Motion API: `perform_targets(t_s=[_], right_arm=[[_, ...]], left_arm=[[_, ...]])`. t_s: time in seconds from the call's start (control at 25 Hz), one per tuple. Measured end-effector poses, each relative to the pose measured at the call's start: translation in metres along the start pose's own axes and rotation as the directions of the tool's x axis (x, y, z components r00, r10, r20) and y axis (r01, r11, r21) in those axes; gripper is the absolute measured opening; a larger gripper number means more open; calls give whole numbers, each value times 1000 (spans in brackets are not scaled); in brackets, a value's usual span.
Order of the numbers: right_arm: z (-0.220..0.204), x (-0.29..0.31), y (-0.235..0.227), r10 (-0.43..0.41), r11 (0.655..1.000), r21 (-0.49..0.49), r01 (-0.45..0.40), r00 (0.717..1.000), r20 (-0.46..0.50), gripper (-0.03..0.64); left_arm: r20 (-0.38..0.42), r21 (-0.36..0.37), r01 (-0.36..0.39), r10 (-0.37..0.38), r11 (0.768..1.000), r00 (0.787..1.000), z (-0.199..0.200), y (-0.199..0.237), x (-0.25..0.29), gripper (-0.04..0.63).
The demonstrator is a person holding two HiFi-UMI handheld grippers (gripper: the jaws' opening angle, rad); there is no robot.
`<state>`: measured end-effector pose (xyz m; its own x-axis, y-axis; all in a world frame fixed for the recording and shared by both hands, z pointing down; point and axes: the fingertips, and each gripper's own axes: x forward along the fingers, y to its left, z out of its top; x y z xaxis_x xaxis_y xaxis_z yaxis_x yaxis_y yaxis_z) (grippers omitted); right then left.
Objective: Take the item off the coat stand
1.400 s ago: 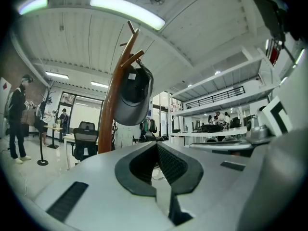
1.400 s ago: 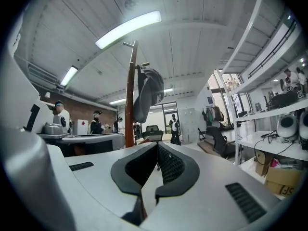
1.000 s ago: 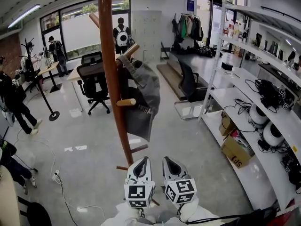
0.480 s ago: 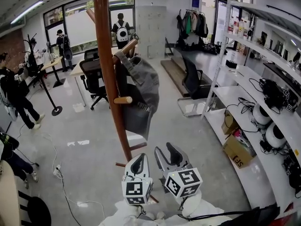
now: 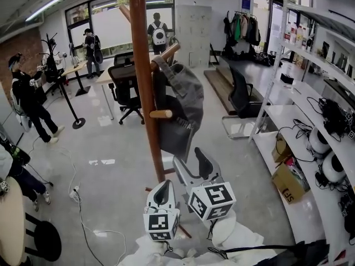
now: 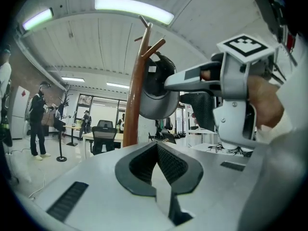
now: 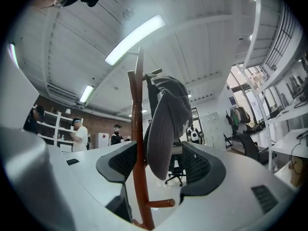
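Only right gripper view: grey bag (image 7: 166,124) in line between jaws

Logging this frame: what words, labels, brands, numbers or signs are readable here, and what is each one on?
Nothing reads with certainty.
Grey bag on the coat stand: a strip of white lettering, too blurred.
Cardboard box under the shelves: black printed letters, turned sideways, not legible.
Blue sign on the far wall: too small.

Pole (image 5: 145,93) and peg (image 5: 162,114) beside grey item (image 5: 184,101)
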<state>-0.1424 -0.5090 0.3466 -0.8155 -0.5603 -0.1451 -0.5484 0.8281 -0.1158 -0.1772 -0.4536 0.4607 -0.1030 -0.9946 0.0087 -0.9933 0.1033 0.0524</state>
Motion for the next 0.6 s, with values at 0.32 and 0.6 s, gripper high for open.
perform_targets(t_s=[0.32, 0.6], right_arm=[[-13, 30, -12, -36, 998, -51, 33, 998, -61, 265], [-10, 32, -27, -96, 995, -45, 94, 995, -33, 76]], left_arm=[[-1, -7, -68, 68, 998, 998, -2, 31, -11, -11], [-13, -22, -96, 95, 995, 995, -6, 45, -10, -11]])
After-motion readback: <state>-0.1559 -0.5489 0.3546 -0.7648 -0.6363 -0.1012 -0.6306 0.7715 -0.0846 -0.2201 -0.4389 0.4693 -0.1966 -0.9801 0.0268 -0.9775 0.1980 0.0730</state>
